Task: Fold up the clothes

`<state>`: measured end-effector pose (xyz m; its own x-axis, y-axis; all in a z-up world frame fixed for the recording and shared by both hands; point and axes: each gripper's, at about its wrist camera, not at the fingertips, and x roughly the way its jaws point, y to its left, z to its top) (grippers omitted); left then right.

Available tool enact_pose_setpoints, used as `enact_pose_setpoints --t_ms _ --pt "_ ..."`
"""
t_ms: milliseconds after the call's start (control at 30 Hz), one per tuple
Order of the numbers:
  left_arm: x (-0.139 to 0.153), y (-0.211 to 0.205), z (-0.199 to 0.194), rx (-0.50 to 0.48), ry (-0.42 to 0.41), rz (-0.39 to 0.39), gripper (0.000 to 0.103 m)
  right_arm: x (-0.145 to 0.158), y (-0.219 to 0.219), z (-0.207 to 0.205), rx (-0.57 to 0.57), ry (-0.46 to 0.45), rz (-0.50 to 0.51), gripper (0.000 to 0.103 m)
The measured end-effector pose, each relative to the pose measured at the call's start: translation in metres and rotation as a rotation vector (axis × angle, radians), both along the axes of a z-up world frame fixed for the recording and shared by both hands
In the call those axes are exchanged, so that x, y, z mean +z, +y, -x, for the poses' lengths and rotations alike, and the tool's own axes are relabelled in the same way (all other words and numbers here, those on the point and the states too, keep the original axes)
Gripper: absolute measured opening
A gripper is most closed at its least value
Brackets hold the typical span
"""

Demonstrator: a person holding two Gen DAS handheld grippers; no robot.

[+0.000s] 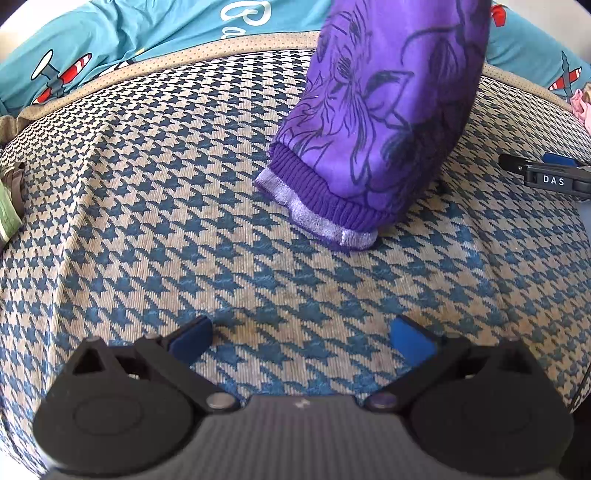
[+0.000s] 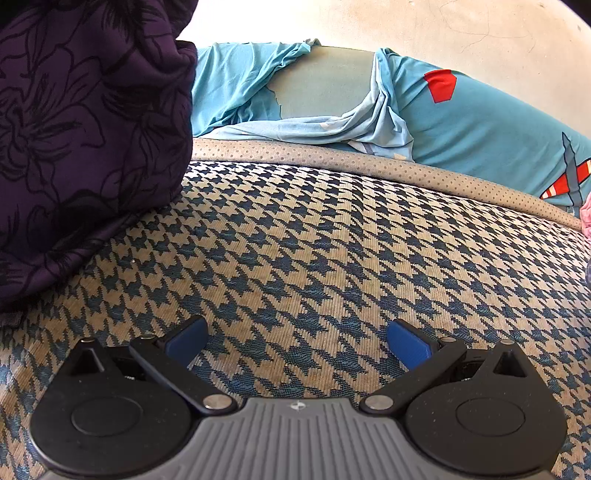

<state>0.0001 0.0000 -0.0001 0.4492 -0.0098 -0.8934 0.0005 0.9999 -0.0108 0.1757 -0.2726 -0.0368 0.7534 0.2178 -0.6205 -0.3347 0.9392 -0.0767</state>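
A purple garment (image 1: 384,110) with dark flower outlines hangs down onto a houndstooth cushion (image 1: 184,221); its ribbed cuff (image 1: 325,206) with a shiny lilac edge touches the fabric. My left gripper (image 1: 301,341) is open just above the cushion, short of the cuff, with nothing between its blue pads (image 1: 412,341). In the right wrist view the same purple garment (image 2: 81,140) fills the left side and rests on the cushion (image 2: 332,258). My right gripper (image 2: 297,341) is open and holds nothing, to the right of the garment. The right gripper's tip (image 1: 543,179) shows at the left view's right edge.
A teal sheet with airplane prints (image 2: 480,125) drapes over the back behind a dotted beige piping (image 2: 332,157). A pink cloth (image 1: 581,105) lies at the far right. A green object (image 1: 7,214) sits at the cushion's left edge. A pale wall (image 2: 406,26) stands behind.
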Motion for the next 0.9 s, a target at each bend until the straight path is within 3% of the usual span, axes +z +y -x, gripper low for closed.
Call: enact_pose_setpoints --t_ms 900 --pt "-0.007 0.01 -0.001 0.007 -0.001 0.02 0.103 -0.001 0.0 0.0 0.0 -0.001 0.001 0.103"
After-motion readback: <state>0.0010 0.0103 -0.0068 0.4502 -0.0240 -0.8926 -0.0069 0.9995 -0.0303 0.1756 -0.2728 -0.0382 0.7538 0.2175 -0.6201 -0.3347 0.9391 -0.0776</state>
